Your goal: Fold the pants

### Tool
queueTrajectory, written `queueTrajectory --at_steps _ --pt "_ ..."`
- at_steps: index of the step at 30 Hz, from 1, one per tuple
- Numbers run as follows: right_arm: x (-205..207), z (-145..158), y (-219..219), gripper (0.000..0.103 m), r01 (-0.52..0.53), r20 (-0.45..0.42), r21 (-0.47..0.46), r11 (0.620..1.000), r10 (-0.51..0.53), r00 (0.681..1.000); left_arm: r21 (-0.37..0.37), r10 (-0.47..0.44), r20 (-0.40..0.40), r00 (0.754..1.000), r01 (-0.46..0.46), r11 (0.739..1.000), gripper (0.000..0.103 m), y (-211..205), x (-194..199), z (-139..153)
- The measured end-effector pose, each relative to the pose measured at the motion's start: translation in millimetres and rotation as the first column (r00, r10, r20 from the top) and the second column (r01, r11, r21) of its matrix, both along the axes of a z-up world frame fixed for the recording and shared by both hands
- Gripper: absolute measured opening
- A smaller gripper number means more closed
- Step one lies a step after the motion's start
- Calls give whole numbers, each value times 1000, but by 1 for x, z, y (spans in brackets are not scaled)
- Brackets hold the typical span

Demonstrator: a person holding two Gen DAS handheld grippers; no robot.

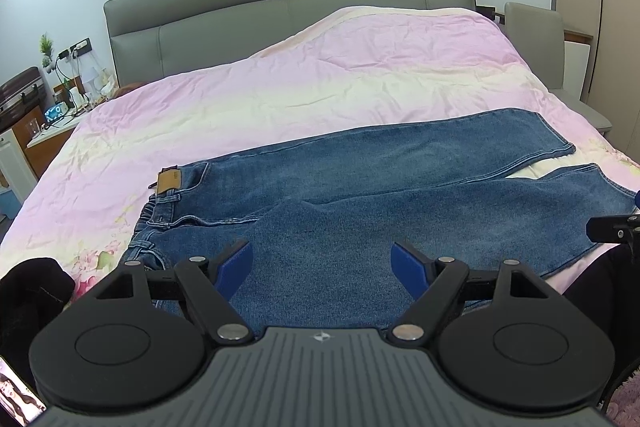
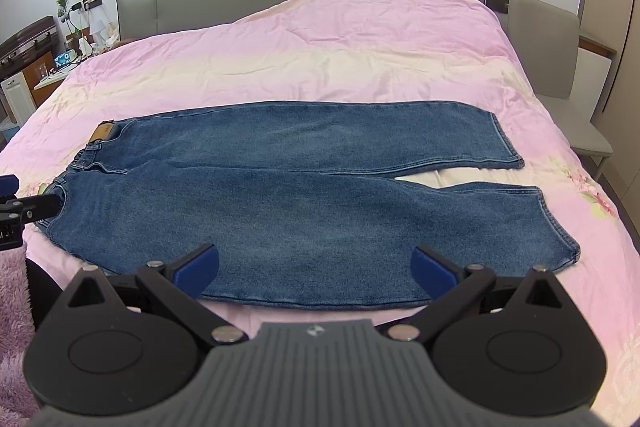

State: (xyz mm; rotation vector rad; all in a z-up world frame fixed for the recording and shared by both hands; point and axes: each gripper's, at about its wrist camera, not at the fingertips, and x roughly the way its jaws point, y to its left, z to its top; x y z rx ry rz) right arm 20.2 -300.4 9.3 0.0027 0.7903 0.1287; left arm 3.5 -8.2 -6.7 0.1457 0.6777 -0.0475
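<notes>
Both claws wide, L claw (image 1: 321, 269) & R claw (image 2: 315, 269), over flat jeans (image 2: 280, 195) on bed (image 2: 320, 67).

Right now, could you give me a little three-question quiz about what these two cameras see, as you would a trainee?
1. True or false: the jeans lie spread flat on the bed cover, both legs side by side.
2. Which end of the jeans points toward the person's left: A) waistband, B) leg hems?
3. Fill in: the left gripper and right gripper both have their fingers ____, holding nothing.

Key: 1 true; 2 A, the tan patch marks the waistband; 3 open.
</notes>
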Motion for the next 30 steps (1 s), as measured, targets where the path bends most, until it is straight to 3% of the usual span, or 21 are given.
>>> queueTrajectory --at_steps 11,19,22,24,30 --pt "0 -3 0 98 -2 -1 -10 1000 2 1000 8 -7 -13 1000 8 1000 92 4 0 -5" --pt "2 -12 -15 98 -77 96 -191 978 97 991 107 -66 -16 998 67 992 87 41 11 -3" --pt "12 -21 -31 98 -131 51 -233 964 147 988 106 -129 -76 989 137 985 84 61 22 -3" --pt "20 -25 -42 95 -165 18 -241 956 174 985 145 -170 -106 980 184 972 83 72 28 -4" --pt "51 -38 -79 74 -202 -91 -274 940 184 979 257 -242 -222 944 296 920 79 103 47 -12"
